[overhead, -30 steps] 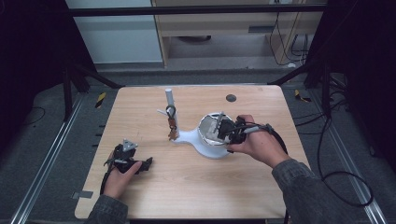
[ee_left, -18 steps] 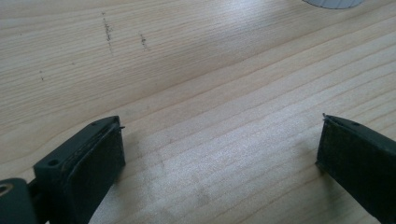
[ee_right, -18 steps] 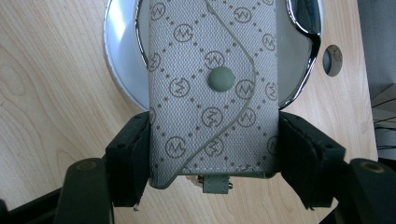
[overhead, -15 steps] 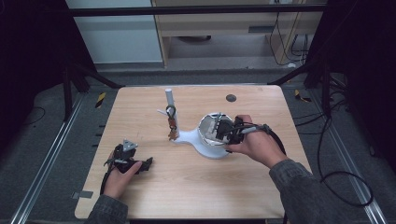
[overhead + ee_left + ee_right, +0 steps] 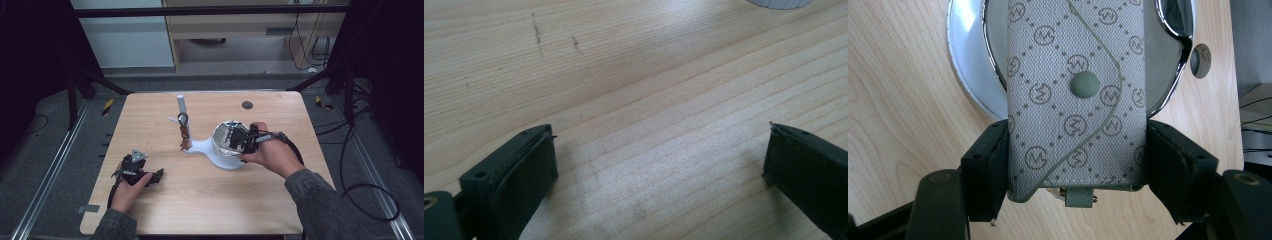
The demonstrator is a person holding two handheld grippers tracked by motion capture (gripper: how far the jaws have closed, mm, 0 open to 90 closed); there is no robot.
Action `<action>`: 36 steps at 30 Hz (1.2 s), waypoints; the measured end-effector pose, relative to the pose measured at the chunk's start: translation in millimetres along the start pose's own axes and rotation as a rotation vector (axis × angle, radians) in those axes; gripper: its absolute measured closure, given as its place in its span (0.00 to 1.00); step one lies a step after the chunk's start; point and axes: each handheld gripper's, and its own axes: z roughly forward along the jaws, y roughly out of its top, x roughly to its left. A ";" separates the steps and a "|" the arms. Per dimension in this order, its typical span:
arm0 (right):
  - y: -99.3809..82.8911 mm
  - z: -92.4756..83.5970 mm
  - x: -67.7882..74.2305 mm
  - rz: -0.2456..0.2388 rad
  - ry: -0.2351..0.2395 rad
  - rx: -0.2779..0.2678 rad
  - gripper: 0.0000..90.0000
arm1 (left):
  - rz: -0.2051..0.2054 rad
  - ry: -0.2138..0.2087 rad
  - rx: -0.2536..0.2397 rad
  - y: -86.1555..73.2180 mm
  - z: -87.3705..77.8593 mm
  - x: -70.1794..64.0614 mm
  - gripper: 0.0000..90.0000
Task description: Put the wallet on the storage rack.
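Wooden table | white stand beside pouch | left gripper well apart

Right claw over round dish of white stand, left claw resting on wooden table

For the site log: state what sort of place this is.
Probably a lab or workshop recording station: a lone wooden table framed by dark metal struts, loose cables across a grey carpeted floor, and a person working handheld grippers, the right gripper clamping a patterned key pouch.
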 end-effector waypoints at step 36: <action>11.2 17.3 -3.3 0.016 0.022 0.040 0.35 | 0.004 -0.005 0.001 0.6 0.6 -0.8 0.00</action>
